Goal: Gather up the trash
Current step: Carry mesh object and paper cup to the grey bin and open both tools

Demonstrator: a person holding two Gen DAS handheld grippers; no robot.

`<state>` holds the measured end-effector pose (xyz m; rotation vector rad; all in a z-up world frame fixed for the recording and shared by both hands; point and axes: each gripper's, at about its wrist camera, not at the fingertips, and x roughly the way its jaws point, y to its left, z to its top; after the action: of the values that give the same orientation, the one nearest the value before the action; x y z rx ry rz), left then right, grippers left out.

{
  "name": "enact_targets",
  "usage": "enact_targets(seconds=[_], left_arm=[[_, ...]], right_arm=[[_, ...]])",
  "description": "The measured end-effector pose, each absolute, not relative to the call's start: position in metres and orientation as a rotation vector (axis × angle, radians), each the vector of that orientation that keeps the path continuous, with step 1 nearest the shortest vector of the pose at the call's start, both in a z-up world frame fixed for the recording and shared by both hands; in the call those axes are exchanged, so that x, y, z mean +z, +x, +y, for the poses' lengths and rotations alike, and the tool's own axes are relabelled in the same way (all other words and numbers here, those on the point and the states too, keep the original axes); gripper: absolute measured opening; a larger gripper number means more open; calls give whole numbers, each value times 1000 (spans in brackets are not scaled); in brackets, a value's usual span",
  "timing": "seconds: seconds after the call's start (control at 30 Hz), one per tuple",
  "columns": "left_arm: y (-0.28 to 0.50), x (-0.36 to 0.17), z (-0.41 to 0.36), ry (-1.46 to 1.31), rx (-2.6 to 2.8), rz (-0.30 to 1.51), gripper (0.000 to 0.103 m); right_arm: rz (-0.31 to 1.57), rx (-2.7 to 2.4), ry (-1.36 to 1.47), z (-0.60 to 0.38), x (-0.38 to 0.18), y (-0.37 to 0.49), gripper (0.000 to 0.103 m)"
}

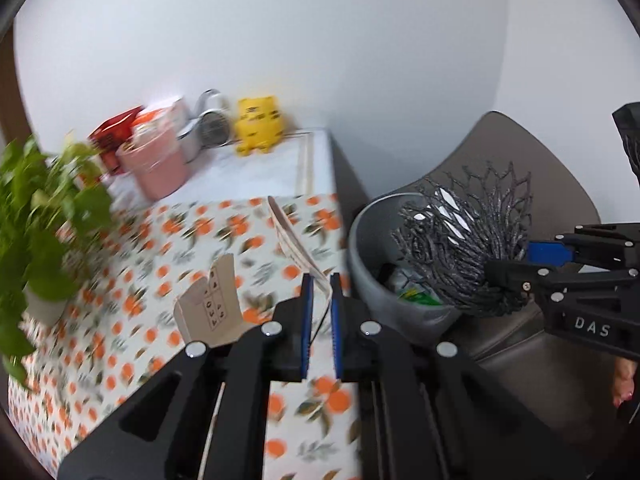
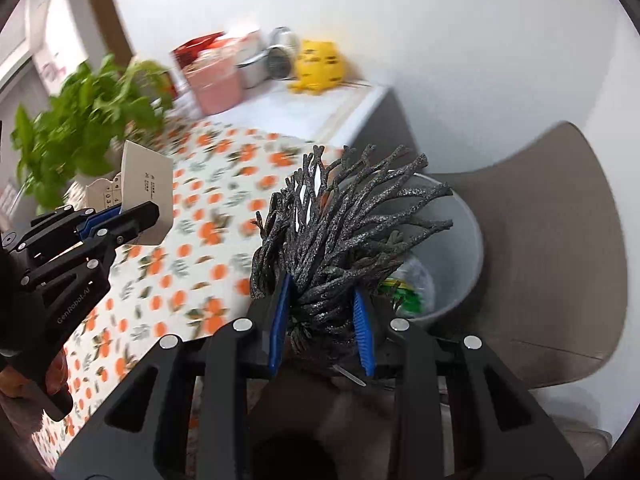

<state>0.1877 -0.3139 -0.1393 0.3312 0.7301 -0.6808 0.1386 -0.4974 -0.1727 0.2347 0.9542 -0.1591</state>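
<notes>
My left gripper (image 1: 320, 286) is shut on a thin white card (image 1: 294, 240), seen edge-on over the orange-print tablecloth (image 1: 200, 240). The right wrist view shows the card's face (image 2: 148, 188) in the left gripper (image 2: 134, 216). My right gripper (image 2: 322, 292) is shut on a bunched black foam net (image 2: 344, 224). The net fans out above a grey bin (image 2: 460, 248). The bin (image 1: 366, 264) stands on a brown chair and holds green and white wrappers (image 1: 414, 296). From the left wrist, the right gripper (image 1: 516, 264) holds the net (image 1: 460, 240) at the bin's right rim.
A small cardboard piece with printed numbers (image 1: 212, 308) shows just left of the left gripper. A leafy plant (image 1: 44, 216) stands at the table's left. A pink tub (image 1: 158, 160), a small fan (image 1: 212, 124) and a yellow toy (image 1: 260, 124) line the wall. The brown chair (image 2: 560, 240) surrounds the bin.
</notes>
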Motion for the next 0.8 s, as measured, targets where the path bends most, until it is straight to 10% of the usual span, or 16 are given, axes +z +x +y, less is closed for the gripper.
enact_targets(seconds=[0.8], left_arm=[[243,-179,-469,441,-896,750,11]], right_arm=[[979,-279,285,-601,-209,182,32]])
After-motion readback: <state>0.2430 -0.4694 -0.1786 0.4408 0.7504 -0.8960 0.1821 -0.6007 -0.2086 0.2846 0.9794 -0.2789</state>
